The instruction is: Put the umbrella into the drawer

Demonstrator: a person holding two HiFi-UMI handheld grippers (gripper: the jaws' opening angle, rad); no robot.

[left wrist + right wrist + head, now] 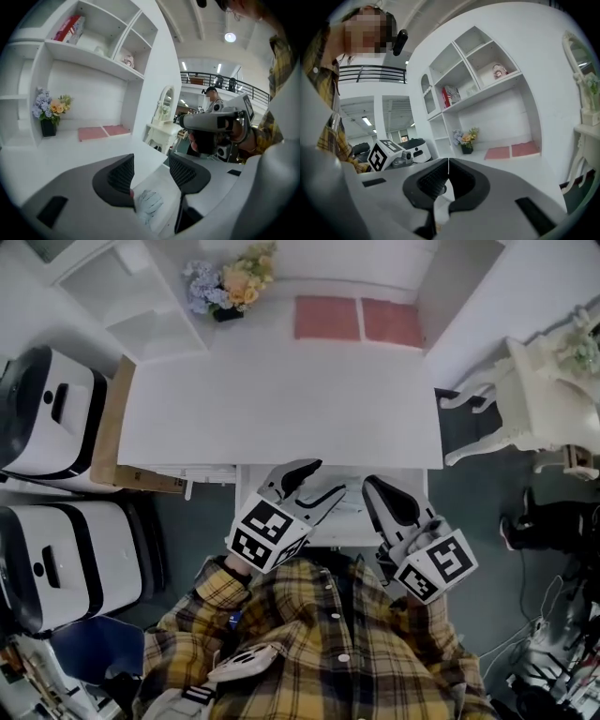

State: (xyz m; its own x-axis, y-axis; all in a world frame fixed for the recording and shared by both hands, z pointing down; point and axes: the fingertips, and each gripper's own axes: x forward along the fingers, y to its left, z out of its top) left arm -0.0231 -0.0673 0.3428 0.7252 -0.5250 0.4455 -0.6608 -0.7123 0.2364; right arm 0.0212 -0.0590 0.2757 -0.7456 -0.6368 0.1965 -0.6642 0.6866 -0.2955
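Note:
A pale folded umbrella (149,204) with a reddish end lies in the open drawer (161,185), seen below and between my left gripper's jaws. My left gripper (151,164) hangs above it, open, with nothing between its pads. In the head view the left gripper (323,479) and the right gripper (373,488) hover side by side over the pulled-out drawer (352,521) at the white desk's (281,399) front edge and hide the umbrella. My right gripper (448,161) is shut, tips touching, and holds nothing.
A flower pot (230,287) and two pink mats (356,320) sit at the desk's back. White shelves (93,51) rise behind it. Two white machines (47,409) and a cardboard box (108,427) stand to the left, and a white ornate vanity table (534,399) to the right.

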